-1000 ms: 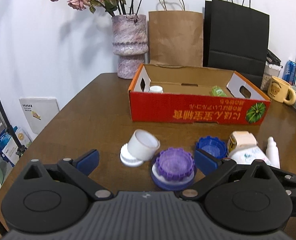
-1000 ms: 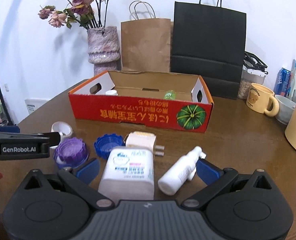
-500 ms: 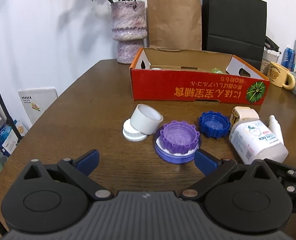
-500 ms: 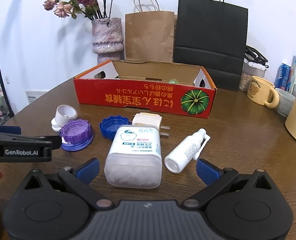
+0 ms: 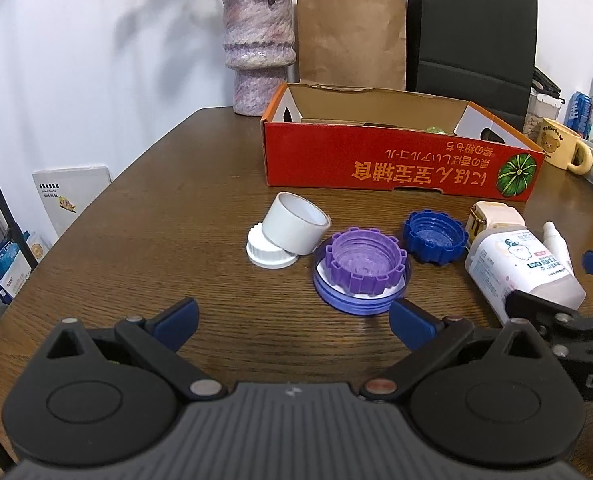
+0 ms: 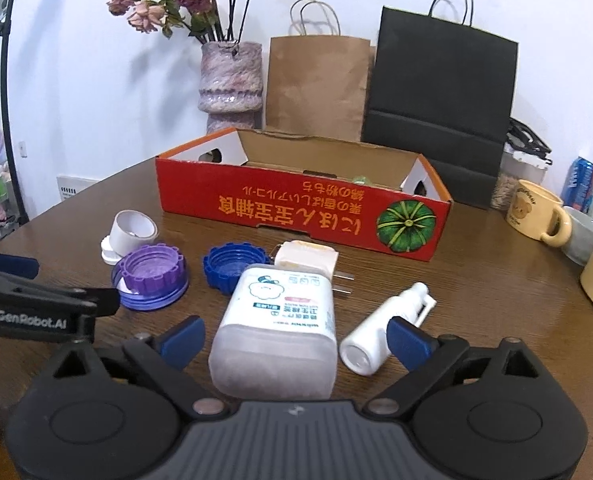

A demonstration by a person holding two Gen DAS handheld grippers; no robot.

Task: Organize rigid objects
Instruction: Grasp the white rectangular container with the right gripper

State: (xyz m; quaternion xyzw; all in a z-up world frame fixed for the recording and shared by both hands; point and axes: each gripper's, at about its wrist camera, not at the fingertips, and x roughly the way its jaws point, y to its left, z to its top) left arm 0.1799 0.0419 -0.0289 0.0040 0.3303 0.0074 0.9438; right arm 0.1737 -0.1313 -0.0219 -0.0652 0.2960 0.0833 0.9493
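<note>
On the brown table lie a purple lid (image 5: pixel 361 261) on a blue-rimmed disc, a dark blue cap (image 5: pixel 435 241), a white tape roll (image 5: pixel 294 229) leaning on a white cap (image 5: pixel 268 252), a cream plug (image 6: pixel 306 260), a white plastic bottle (image 6: pixel 277 328) and a white spray bottle (image 6: pixel 384 328). The open red cardboard box (image 5: pixel 396 168) stands behind them. My left gripper (image 5: pixel 292 320) is open, just short of the purple lid. My right gripper (image 6: pixel 294 336) is open, its jaws either side of the white plastic bottle's base.
A vase of dried flowers (image 5: pixel 258 48), a brown paper bag (image 5: pixel 350 36) and a black bag (image 5: pixel 470 36) stand behind the box. A yellow mug (image 6: pixel 536 214) and a bowl sit at the right. The table's left edge drops to floor clutter.
Both grippers have drawn back and tilted down a little; the objects now sit farther up each view. The white bottle lies deeper between the right jaws. Nothing was gripped.
</note>
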